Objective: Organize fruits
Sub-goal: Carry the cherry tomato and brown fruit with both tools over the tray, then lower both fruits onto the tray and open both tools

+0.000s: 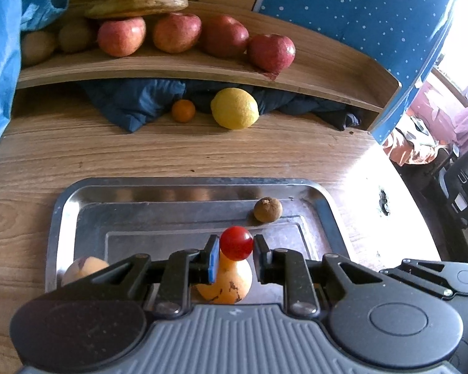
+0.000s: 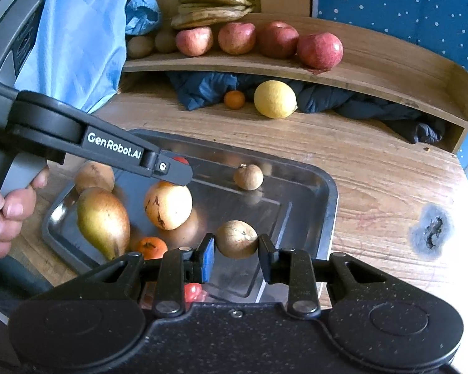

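So both claws are loaded right now. Left claw (image 1: 235,257) is pinched nearly all the way in on a little red cherry tomato (image 1: 236,242), holding it up over the steel tray (image 1: 64,215). Right claw (image 2: 236,254) is squeezed on a tan round fruit (image 2: 237,239), also above the tray, near its front right part.

Still sitting in the tray: a pear (image 2: 103,221), a blotchy orange-yellow fruit (image 2: 168,204), a small tangerine (image 2: 151,247), another brownish one (image 2: 94,175) at the left edge and a small brown fruit (image 2: 248,176) toward the back.

Farther out on the counter (image 2: 374,174), a lemon (image 2: 274,99) and a tiny orange (image 2: 234,99) sit side by side. Up on the shelf (image 2: 390,59), apples (image 2: 319,50) are lined up in a row, with kiwis (image 2: 140,45) and bananas (image 2: 215,3) at the left end. I'd call it roughly halfway, tray's far from empty.
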Action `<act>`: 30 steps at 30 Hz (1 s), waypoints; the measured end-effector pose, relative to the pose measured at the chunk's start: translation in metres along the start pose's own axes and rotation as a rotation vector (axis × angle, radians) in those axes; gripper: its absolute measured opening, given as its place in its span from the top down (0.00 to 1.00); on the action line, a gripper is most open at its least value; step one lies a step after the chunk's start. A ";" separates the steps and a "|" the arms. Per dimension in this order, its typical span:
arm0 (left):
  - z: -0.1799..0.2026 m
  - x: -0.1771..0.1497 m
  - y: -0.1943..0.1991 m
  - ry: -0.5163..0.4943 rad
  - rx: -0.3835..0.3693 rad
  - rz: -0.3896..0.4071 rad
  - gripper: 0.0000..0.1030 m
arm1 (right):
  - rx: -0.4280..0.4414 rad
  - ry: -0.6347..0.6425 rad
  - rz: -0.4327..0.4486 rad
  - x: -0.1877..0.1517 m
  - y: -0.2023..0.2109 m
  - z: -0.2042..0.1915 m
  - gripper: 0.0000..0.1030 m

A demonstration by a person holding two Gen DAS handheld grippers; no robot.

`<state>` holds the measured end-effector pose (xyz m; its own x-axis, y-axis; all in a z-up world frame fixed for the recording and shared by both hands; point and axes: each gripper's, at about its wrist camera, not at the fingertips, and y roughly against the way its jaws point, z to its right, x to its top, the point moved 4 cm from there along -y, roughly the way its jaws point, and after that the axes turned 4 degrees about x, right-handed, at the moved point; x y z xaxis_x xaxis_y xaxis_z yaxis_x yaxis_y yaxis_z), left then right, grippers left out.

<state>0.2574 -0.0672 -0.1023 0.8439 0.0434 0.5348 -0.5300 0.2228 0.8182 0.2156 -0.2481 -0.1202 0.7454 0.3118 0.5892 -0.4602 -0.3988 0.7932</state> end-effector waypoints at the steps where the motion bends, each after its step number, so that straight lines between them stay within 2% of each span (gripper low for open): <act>1: -0.001 -0.001 0.002 0.003 0.003 0.003 0.76 | 0.005 0.003 -0.002 -0.001 0.000 -0.001 0.70; 15: -0.026 -0.013 0.015 0.070 0.068 0.004 0.76 | 0.057 0.049 -0.027 -0.007 -0.010 -0.015 0.69; 30: -0.037 -0.019 0.011 0.070 0.092 -0.031 0.76 | 0.069 0.052 -0.047 -0.007 -0.022 -0.023 0.69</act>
<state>0.2383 -0.0297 -0.1111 0.8620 0.1067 0.4955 -0.5063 0.1350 0.8518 0.2093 -0.2214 -0.1382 0.7385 0.3754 0.5600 -0.3896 -0.4402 0.8089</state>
